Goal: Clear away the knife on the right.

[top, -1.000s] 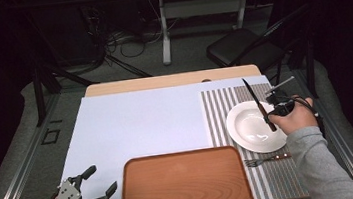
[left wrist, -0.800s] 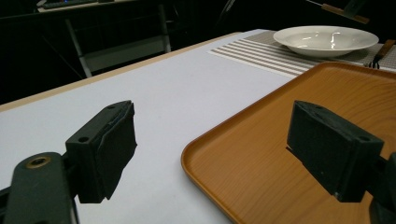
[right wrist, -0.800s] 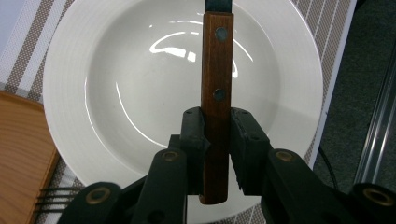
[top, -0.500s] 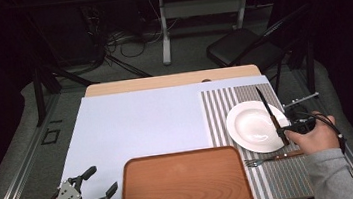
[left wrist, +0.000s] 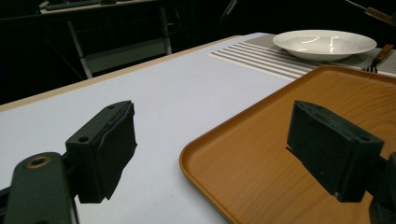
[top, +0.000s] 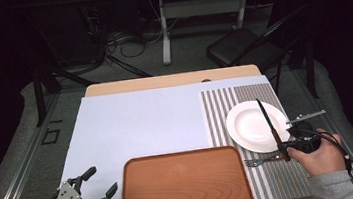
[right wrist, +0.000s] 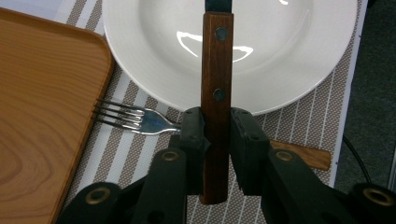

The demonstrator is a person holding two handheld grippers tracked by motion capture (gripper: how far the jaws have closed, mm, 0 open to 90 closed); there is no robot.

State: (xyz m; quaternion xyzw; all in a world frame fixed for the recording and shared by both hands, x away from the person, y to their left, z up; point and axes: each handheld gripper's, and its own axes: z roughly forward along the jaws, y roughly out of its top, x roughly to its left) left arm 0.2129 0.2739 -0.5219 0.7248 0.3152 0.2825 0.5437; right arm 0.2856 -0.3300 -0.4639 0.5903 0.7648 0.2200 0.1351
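Clamping the knife [right wrist: 216, 70] by its wooden handle, the right gripper [right wrist: 216, 135] has drawn back from over the white plate [top: 248, 126] toward the placemat's near edge, blade still above the rim. Likely it will be laid beside the fork [right wrist: 140, 119]. The left gripper [left wrist: 224, 154] waits wide, holding nothing, by the wooden tray [top: 184, 189] on the bench.

One plate [top: 254, 126], one knife [top: 269, 125], one fork [top: 261, 161], one tray [top: 184, 185], one striped placemat [top: 219, 117], two grippers.
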